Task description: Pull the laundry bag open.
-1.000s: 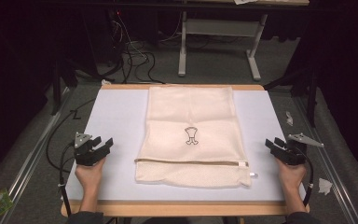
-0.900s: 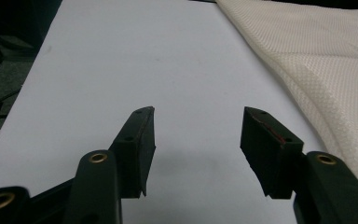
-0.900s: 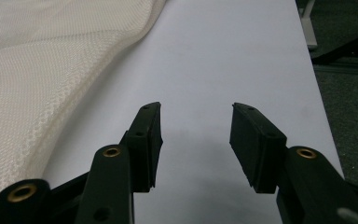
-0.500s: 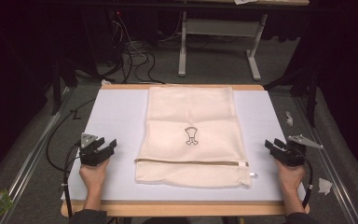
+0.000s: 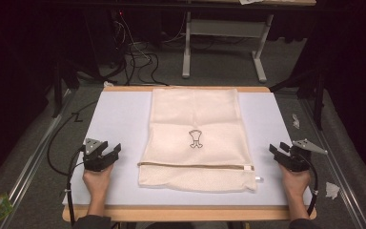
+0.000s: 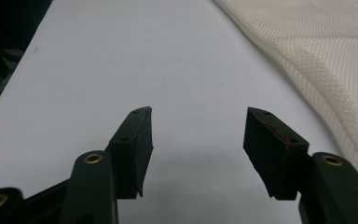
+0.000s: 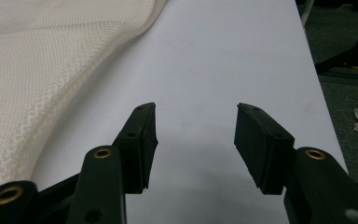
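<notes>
Dark room, grey carpet floor, cables and a metal frame leg behind the counter [image 5: 124,119]. The counter is carrying a pale mat with a wooden edge showing at the near and far rims. A cream mesh bag [image 5: 198,119] is lying flat in the middle of the mat, reaching from the far rim to near the front, zipper [image 5: 195,165] running across its lower part, small black logo [image 5: 195,139] at centre. Bare mat strips are lying open on both sides of the bag, the left one slightly broader.

Left gripper [image 5: 110,151] is sitting over the left strip, near the bag's lower left edge but apart from it; its jaws have just been opening and are standing wide with nothing between them. In the left gripper view the left gripper [image 6: 196,133] is pointing along the bare mat, the bag [image 6: 326,56] edge running diagonally at right, just beside the right jaw.

Right gripper [image 5: 277,149] is sitting at the right rim of the mat, clear of the bag's lower right corner; its jaws have also just been opening, now wide and empty. In the right gripper view the right gripper [image 7: 195,128] is facing open mat, the bag [image 7: 42,70] at left, the counter's right edge and floor at right.
</notes>
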